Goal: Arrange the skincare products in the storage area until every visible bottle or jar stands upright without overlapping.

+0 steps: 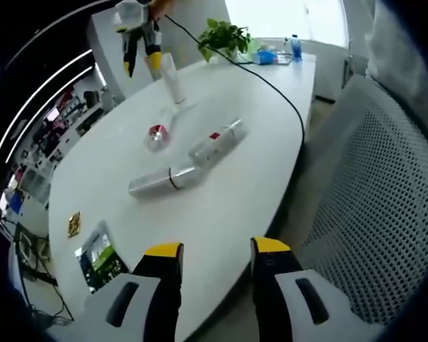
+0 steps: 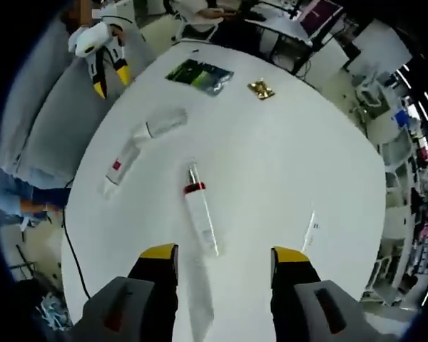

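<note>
left gripper (image 1: 215,258) sits at the bottom of the left gripper view, yellow-tipped jaws spread apart, nothing between them, hanging just off the near edge of the white table (image 1: 228,199). mid-frame, three things lie flat on their sides: a silver tube (image 1: 160,181) lower left, a pale bottle with a red label (image 1: 217,142) touching its end and angling up right, and a clear bottle with a red band (image 1: 158,135) just above. at upper left the right gripper (image 1: 143,57) hovers over a white tube (image 1: 172,80) that looks upright. a black cable (image 1: 271,85) runs along the right side of the tabletop, a green packet (image 1: 100,256) lies at lower left, a plant (image 1: 225,35) sits at the top, and a mesh chair (image 1: 371,206) crowds the right.

over to the right gripper view: the right gripper (image 2: 225,258) at the bottom, jaws wide, holding nothing. the clear bottle (image 2: 200,214) lies flat just ahead of the jaws, the white tube (image 2: 198,299) right between them. upper left, the silver tube (image 2: 160,125) and pale bottle (image 2: 121,167) are down too.

my read: early going, nearly everything is left to stand. next move calls for closing on one lying bottle and tipping it up. plenty of bare table at centre and right; mind the cable and the rim at left.
</note>
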The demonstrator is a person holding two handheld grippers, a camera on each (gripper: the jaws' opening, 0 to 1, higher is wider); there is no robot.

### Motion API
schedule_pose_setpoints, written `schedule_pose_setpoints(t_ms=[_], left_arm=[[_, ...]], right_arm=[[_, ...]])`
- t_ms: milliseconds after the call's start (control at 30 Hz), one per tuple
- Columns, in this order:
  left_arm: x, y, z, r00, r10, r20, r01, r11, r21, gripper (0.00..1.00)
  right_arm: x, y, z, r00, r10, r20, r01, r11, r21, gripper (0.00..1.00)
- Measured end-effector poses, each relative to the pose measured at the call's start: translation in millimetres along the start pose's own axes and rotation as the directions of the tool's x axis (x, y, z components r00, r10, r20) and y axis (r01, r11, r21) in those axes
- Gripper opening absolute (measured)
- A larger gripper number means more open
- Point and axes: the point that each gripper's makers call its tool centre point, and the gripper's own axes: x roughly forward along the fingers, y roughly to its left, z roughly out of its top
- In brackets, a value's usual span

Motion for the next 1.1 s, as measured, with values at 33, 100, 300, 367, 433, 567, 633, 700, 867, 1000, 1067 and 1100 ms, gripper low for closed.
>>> schedule_pose_setpoints(t_ms=[33, 100, 300, 367, 433, 567, 633, 700, 867, 1000, 1067, 1100], left_arm=[[0, 0.4, 0.2, 1.0, 0.002, 0.002, -0.002, 1.0, 0.001, 0.34], [0, 0.8, 0.0, 1.0, 0.005, 0.0, -0.005, 1.0, 0.001, 0.34], [-1, 4.3, -2.4, 1.0, 0.023, -0.008, -0.023, 1.0, -0.002, 0.34], [-1, 5.5, -3.3, 1.0, 0.028, -0.011, -0.028, 1.0, -0.002, 0.34], [-1, 6.3, -3.9, 0.999, 0.032, -0.015, -0.032, 0.999, -0.005, 0.33], [-1, 8.1, -5.3, 0.999, 0.04, -0.019, -0.04, 0.999, -0.008, 0.33], [-1, 8.6, -5.4, 0.999, 0.042, -0.019, -0.042, 0.999, -0.008, 0.33], [-2, 8.5, -5.3, 0.999, 0.041, -0.019, -0.042, 0.999, -0.009, 0.32], [0, 7.4, -8.2, 0.999, 0.036, -0.034, -0.036, 0.999, -0.01, 0.32], [0, 7.4, -8.9, 0.999, 0.034, -0.037, -0.034, 0.999, -0.011, 0.32], [0, 7.7, -9.2, 0.999, 0.035, -0.038, -0.035, 0.999, -0.011, 0.31], [0, 7.8, -9.4, 0.999, 0.034, -0.039, -0.035, 0.999, -0.012, 0.31]], right_arm=[[4, 1, 4.3, 1.0, 0.011, -0.012, -0.011, 1.0, -0.02, 0.46], [15, 7, 11.7, 0.998, 0.064, -0.026, -0.064, 0.998, 0.003, 0.48], [54, 22, 25.7, 0.982, 0.162, -0.098, -0.167, 0.985, -0.051, 0.5], [69, 27, 25.2, 0.974, 0.189, -0.127, -0.196, 0.979, -0.048, 0.49], [82, 28, 23.0, 0.969, 0.194, -0.151, -0.203, 0.978, -0.041, 0.48], [104, 34, 21.7, 0.962, 0.209, -0.177, -0.22, 0.975, -0.044, 0.49], [112, 34, 16.2, 0.956, 0.202, -0.211, -0.217, 0.975, -0.051, 0.48], [120, 36, 12.7, 0.952, 0.205, -0.229, -0.22, 0.974, -0.045, 0.48], [133, 37, 5.8, 0.949, 0.198, -0.245, -0.211, 0.977, -0.028, 0.45], [144, 35, -8.9, 0.938, 0.172, -0.301, -0.201, 0.978, -0.065, 0.43], [147, 40, -12.0, 0.932, 0.187, -0.31, -0.22, 0.972, -0.077, 0.43], [149, 42, -12.9, 0.932, 0.187, -0.311, -0.222, 0.972, -0.08, 0.43]])
